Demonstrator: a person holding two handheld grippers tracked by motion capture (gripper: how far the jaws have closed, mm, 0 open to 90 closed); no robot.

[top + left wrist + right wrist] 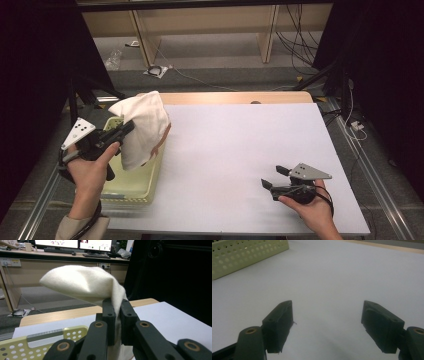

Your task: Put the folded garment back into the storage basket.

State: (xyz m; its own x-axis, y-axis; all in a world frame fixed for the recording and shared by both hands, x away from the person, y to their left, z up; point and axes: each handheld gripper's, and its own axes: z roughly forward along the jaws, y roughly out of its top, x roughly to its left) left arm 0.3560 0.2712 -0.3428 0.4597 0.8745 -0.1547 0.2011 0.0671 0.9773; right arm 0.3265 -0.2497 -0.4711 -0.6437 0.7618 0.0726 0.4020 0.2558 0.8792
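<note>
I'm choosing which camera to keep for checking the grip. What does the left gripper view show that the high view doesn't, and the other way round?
Left gripper view alone: the pads pinching a fold of the white cloth, and monitors on a desk behind.
High view alone: the right hand-held gripper, jaws open and empty over the white table.
Both: the cloth raised above the yellow basket.

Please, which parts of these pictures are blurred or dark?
High view: both sides black, the table evenly lit. Left gripper view: the cloth sharp, the near jaws slightly soft. Right gripper view: the basket blurred, a faint shadow under the jaws.
</note>
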